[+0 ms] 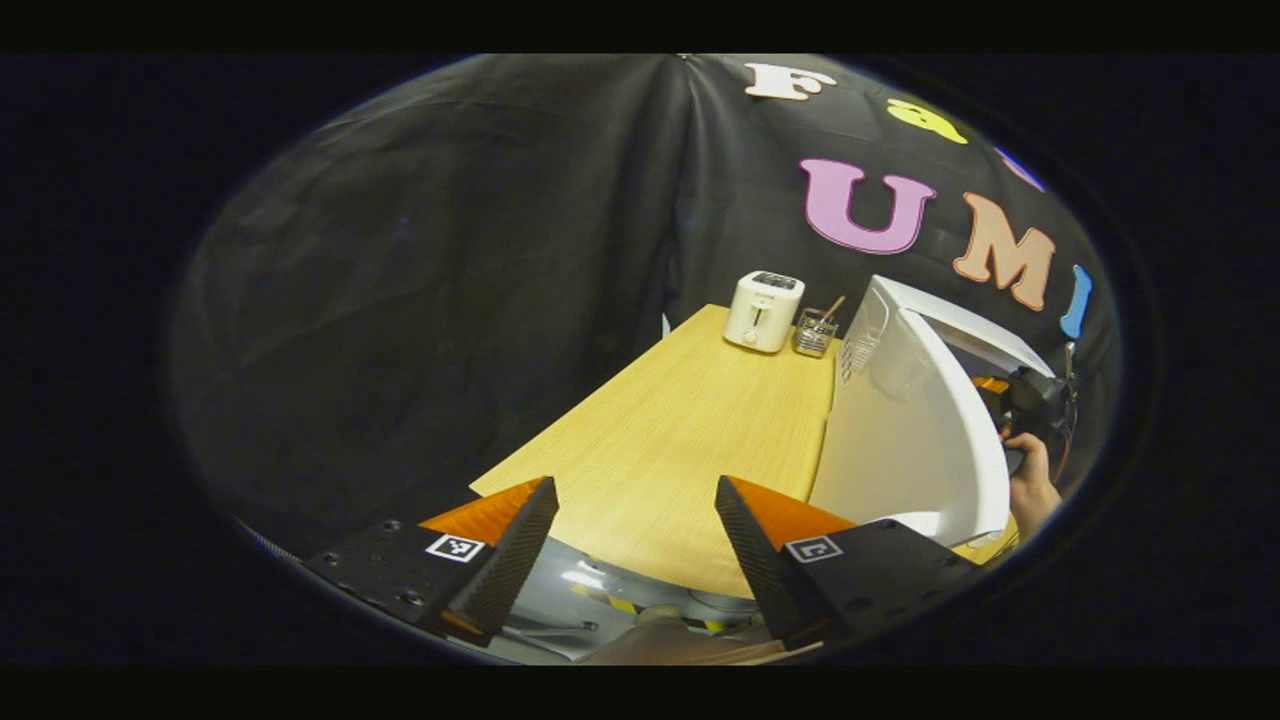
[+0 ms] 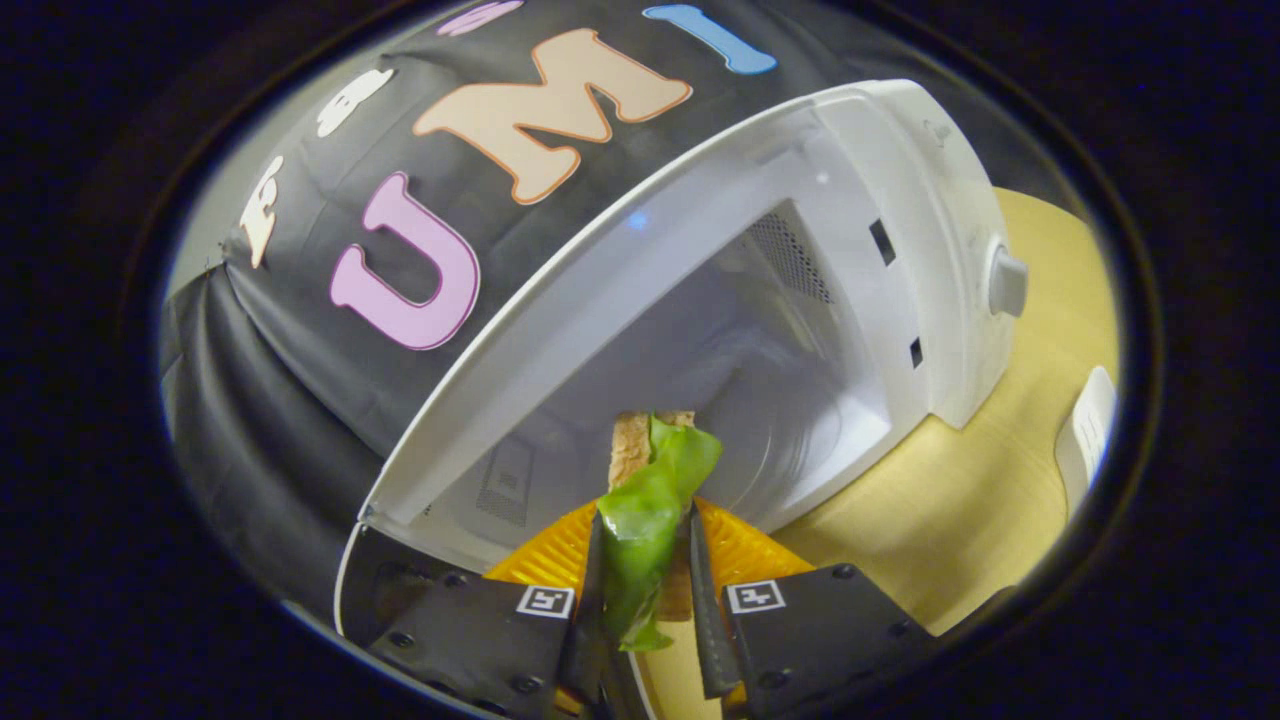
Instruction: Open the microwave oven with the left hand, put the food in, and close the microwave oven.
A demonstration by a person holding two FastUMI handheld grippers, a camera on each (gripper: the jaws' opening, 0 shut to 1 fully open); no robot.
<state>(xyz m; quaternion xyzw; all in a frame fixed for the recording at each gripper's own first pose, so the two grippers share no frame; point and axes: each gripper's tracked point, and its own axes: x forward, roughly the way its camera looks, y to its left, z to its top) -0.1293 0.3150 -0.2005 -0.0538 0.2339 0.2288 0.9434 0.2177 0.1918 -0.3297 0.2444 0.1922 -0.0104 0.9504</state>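
Right tongs point(image 2: 645, 580) pinch the sandwich point(image 2: 650, 490) at the open microwave point(image 2: 880, 300) — door point(image 1: 915, 420) swung wide. Left tongs point(image 1: 635, 540) gape empty over the tabletop point(image 1: 680, 440).

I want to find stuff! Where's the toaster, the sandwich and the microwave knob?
toaster point(image 1: 764, 312), left gripper view, on its front face.
sandwich point(image 2: 652, 500), right gripper view, on the lettuce leaf between the fingers.
knob point(image 2: 1008, 283), right gripper view, on its round face.

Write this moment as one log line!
microwave: door open | right gripper: shut on sandwich, at opening | left gripper: open, empty
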